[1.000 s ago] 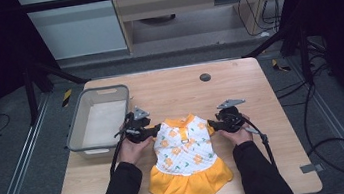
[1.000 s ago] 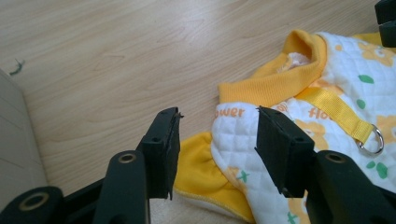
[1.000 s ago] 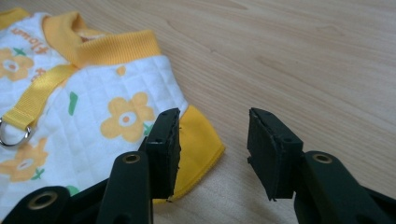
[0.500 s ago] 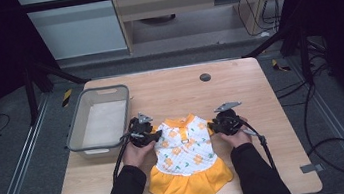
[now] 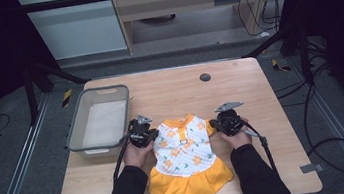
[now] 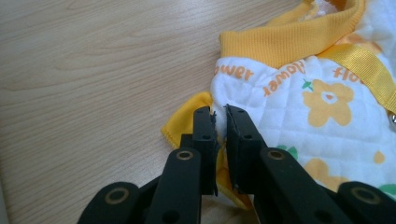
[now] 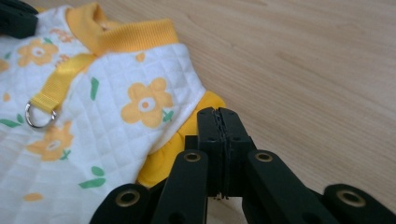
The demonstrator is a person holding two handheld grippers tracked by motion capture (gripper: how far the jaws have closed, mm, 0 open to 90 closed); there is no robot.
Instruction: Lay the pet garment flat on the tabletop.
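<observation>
Wooden bench [image 5: 239,88] on grey floor, dark room. Dress [image 5: 186,156], white with orange flowers and orange skirt, lies flat near the front edge, collar pointing away from the person. Left tool [image 5: 148,135] at the dress's left sleeve; its jaws nearly together, pinching the orange sleeve edge, thin gap left. Right tool [image 5: 218,122] at the right sleeve; jaws pressed together, fabric between them not clear, sleeve just beside. Grey bin [image 5: 74,131] sits left of the dress, near the left tool. Small black disc [image 5: 204,77] farther back.
</observation>
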